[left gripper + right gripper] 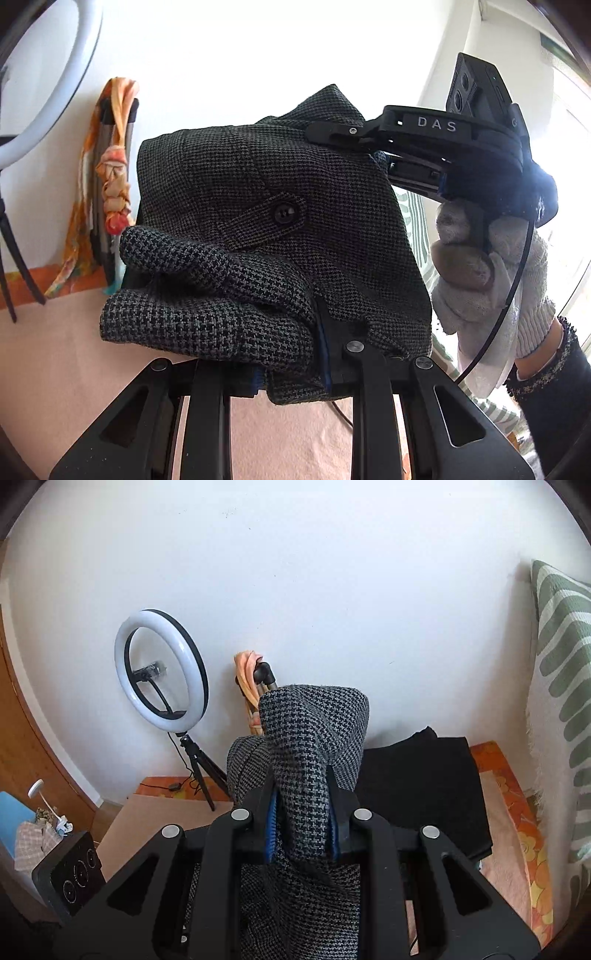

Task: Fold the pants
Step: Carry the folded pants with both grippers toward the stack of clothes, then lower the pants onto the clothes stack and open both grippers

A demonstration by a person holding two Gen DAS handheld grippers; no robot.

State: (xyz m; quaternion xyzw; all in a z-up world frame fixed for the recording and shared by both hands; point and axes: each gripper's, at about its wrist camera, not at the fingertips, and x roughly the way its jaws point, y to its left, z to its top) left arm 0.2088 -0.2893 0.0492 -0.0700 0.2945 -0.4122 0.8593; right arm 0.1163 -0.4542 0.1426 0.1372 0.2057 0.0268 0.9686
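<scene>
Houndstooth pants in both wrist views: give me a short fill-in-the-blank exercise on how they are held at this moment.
1. The left tool and the right tool are both shut on the ____.
2. The right tool is held by a hand wearing a white ____.
3. By the wall, on a tripod, stands a lit ____ light.
4. Beyond the held garment lies a folded cloth of ____ colour.

Missing words: pants; glove; ring; black

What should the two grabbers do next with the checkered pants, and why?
Probably lower the pants onto the pink surface. Both the left gripper and the right gripper are clamped on bunched, already doubled-over fabric held in the air, so it needs laying down flat.
</scene>
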